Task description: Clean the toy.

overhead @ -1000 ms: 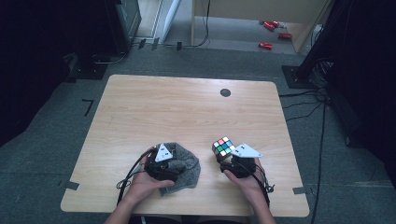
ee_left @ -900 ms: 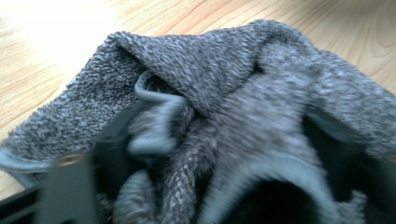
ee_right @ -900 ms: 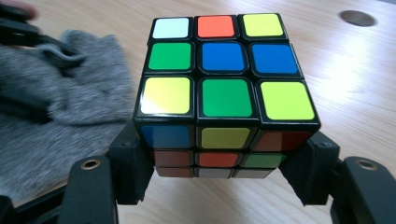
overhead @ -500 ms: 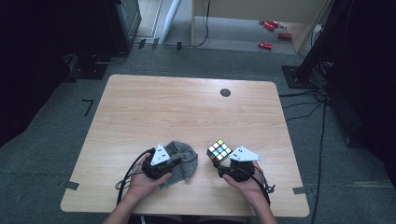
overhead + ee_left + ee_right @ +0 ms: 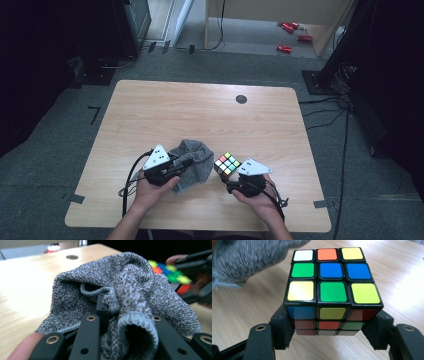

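Forearms come in from the near edge of the wooden table (image 5: 165, 110) in the high view, my left gripper (image 5: 172, 167) and right gripper (image 5: 231, 175) side by side, grey carpet around. In the left gripper view my jaws have just closed, pinching the grey cloth (image 5: 125, 292). In the right gripper view my jaws clamp the puzzle cube (image 5: 332, 287), which bears no writing, above the tabletop.

A light wooden table (image 5: 165, 115) fills mid-frame on grey carpet (image 5: 350, 165). Dark equipment stands at upper left and right; red objects (image 5: 290, 37) lie at top right.
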Motion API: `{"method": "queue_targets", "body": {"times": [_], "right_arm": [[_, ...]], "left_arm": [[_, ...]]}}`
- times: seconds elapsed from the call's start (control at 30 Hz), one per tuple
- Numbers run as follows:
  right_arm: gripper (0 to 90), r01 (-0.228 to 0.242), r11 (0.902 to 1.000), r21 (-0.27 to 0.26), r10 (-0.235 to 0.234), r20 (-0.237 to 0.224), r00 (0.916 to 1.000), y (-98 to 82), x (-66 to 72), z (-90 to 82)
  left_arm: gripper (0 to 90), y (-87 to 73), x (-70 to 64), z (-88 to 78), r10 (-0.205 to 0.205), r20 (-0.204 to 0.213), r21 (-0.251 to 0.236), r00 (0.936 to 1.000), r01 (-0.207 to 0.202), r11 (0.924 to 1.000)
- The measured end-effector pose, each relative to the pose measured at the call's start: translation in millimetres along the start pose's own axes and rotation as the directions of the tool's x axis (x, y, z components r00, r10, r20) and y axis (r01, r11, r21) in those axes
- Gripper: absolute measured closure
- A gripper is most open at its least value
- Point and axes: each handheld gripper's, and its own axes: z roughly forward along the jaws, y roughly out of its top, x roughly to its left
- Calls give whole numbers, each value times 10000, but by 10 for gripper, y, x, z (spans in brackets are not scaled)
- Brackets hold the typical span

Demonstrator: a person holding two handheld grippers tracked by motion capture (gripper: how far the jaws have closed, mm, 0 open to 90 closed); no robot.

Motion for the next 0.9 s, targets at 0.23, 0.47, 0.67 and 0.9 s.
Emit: {"method": "queue_targets", "body": {"times": [0.23,0.47,0.67,0.9], "right_arm": [[341,309,9991,278,-305,-152,9994,33,161,107],[342,624,9966,536,-617,-154,9980,62,332,202],[342,741,9956,581,-734,-149,9972,86,377,200],[345,968,9942,471,-965,-91,9953,93,409,213]], "left_arm": [[753,151,-218,-9,290,633,-310,9976,-270,9992],[750,244,-586,112,1669,-266,573,9856,-1651,9846],[749,218,-696,213,2191,-436,1098,9747,-2133,9708],[751,207,-578,192,2104,-962,1319,9729,-1971,9715]]}}
